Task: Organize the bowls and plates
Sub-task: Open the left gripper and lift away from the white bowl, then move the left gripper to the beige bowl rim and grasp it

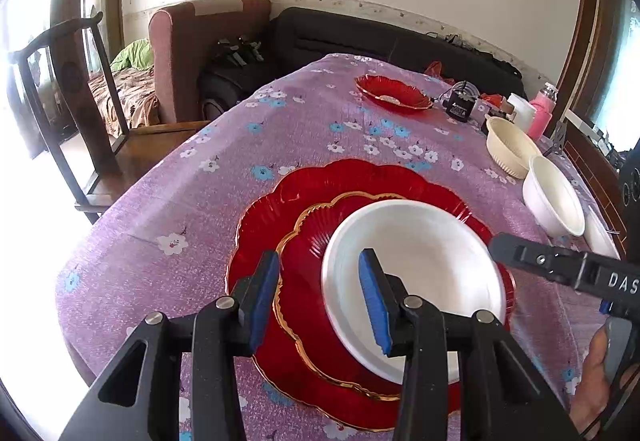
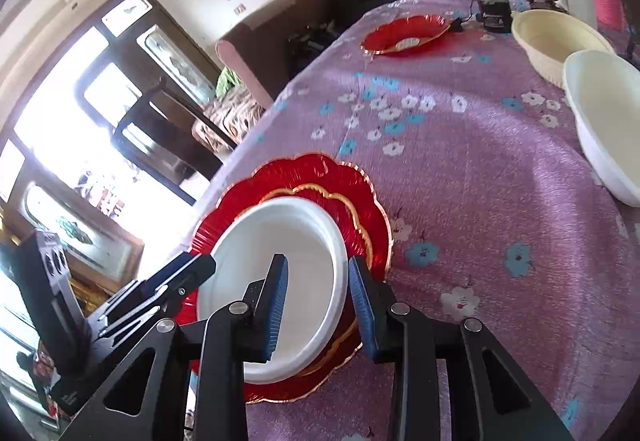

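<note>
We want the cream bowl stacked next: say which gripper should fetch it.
Probably the right gripper. The cream bowl and the white bowl lie on its side of the table, and it stands open astride the white plate's rim. The left gripper sits farther off.

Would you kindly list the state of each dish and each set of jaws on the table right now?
White bowl: upright, empty, stacked on two red plates.
Small red plate: under the bowl, on the large one.
Large red plate: flat on the cloth, bottom of the stack.
Red dish: alone at the far end.
Cream bowl: upright, empty.
Second white bowl: upright, empty.
Left gripper: jaws open astride the bowl rim.
Right gripper: jaws open astride the bowl rim.
</note>
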A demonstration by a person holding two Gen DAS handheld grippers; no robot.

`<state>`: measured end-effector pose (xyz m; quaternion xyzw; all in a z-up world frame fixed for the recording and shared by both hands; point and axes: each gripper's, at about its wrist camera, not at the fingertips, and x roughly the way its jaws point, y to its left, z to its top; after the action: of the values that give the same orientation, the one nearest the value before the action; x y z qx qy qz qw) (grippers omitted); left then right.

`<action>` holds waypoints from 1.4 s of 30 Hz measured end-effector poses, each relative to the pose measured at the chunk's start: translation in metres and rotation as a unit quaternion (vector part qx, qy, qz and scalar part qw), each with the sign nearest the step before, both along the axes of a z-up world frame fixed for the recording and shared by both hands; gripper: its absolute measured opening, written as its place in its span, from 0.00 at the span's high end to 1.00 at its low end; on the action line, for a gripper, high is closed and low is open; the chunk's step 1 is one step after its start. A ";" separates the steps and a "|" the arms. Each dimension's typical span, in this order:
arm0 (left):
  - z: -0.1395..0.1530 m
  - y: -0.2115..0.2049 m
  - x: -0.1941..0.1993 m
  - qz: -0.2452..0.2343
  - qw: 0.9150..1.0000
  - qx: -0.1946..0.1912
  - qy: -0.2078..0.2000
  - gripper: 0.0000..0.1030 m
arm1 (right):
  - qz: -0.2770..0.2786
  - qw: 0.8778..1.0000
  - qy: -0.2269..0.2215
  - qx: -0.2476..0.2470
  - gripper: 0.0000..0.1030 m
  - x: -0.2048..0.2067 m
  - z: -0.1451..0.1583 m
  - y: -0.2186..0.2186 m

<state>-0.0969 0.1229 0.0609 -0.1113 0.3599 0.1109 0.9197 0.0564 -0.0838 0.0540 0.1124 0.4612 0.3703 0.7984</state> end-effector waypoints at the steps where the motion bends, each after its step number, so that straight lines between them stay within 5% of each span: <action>1: 0.002 -0.002 -0.001 -0.002 1.000 0.001 -0.002 0.61 | -0.004 1.000 -0.001 0.003 0.66 0.000 0.003 -0.005; 13: 0.029 -0.055 0.012 -0.078 0.997 -0.005 0.000 0.60 | -0.095 0.995 -0.016 0.021 0.66 0.028 0.037 -0.115; 22: 0.065 -0.125 0.089 -0.187 0.979 -0.060 0.056 0.58 | -0.173 0.984 -0.026 -0.019 0.66 0.092 0.072 -0.193; 27: 0.069 -0.156 0.147 -0.180 0.980 -0.028 0.078 0.57 | -0.202 0.978 -0.015 -0.048 0.66 0.138 0.074 -0.215; 42: 0.019 -0.158 0.319 -0.125 0.974 -0.113 0.151 0.57 | -0.192 0.976 0.045 -0.093 0.66 0.236 0.032 -0.206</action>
<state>0.2224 -0.0347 0.0801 -0.1501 0.5161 -0.0310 0.8427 0.2921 -0.2898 0.0864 0.1404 0.4993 0.1600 0.8399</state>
